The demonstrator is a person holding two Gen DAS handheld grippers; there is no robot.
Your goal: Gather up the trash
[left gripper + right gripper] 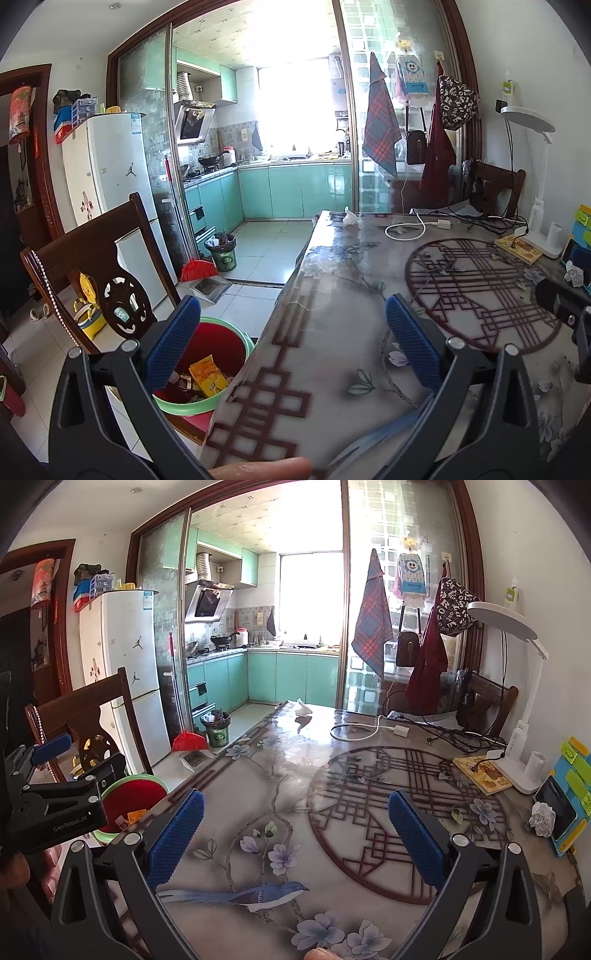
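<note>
Spanning most of both views, the bench [280,775] under its glossy flowered cover serves as the reference for everything else. Just off its left edge, on the floor, stands the red bin [221,347] with a green rim, set low and close, likely so scraps can be dropped straight down from the bench top; a yellow wrapper [208,376] already lies inside. The left gripper [293,338] hovers over that same edge with its jaws spread wide and nothing between them, probably because it is placed to work between bench and bin. The right gripper [295,836] hangs above the near middle of the bench, jaws likewise apart and empty. Two pieces of trash remain: a crumpled paper ball [542,819] near the bench's right edge, beside a phone stand [569,801], and a white tissue wad [303,709] at the bench's far end.
</note>
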